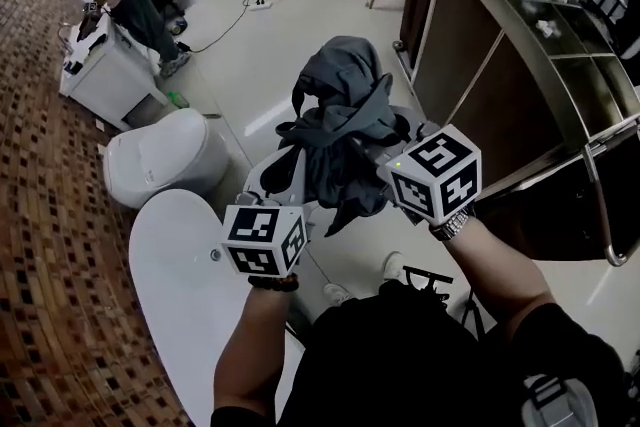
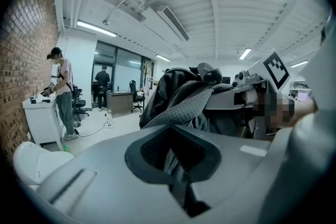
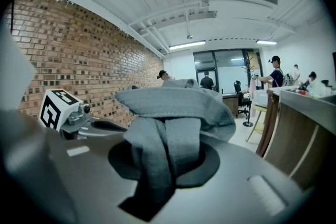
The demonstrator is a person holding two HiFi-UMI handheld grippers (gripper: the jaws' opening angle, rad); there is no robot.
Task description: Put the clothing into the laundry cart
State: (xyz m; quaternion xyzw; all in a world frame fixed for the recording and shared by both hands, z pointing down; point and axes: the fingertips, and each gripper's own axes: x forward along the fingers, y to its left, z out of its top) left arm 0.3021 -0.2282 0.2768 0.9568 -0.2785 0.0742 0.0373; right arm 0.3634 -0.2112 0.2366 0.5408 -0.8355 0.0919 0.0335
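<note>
Grey garment [image 1: 340, 125] hangs bunched in the air between both grippers, over the pale floor [image 1: 300, 35] and just left of the brown cart [image 1: 465, 50]. On the left gripper [image 2: 176, 176] the jaws are clenched on one fold; the right gripper [image 3: 157, 176] jaws pinch another, thicker fold.

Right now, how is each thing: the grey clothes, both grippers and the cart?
Grey clothing: bunched up, held in the air by both grippers.
Left gripper: shut on the clothing.
Right gripper: shut on the clothing.
Laundry cart: standing at the right, the clothing not in it yet.
</note>
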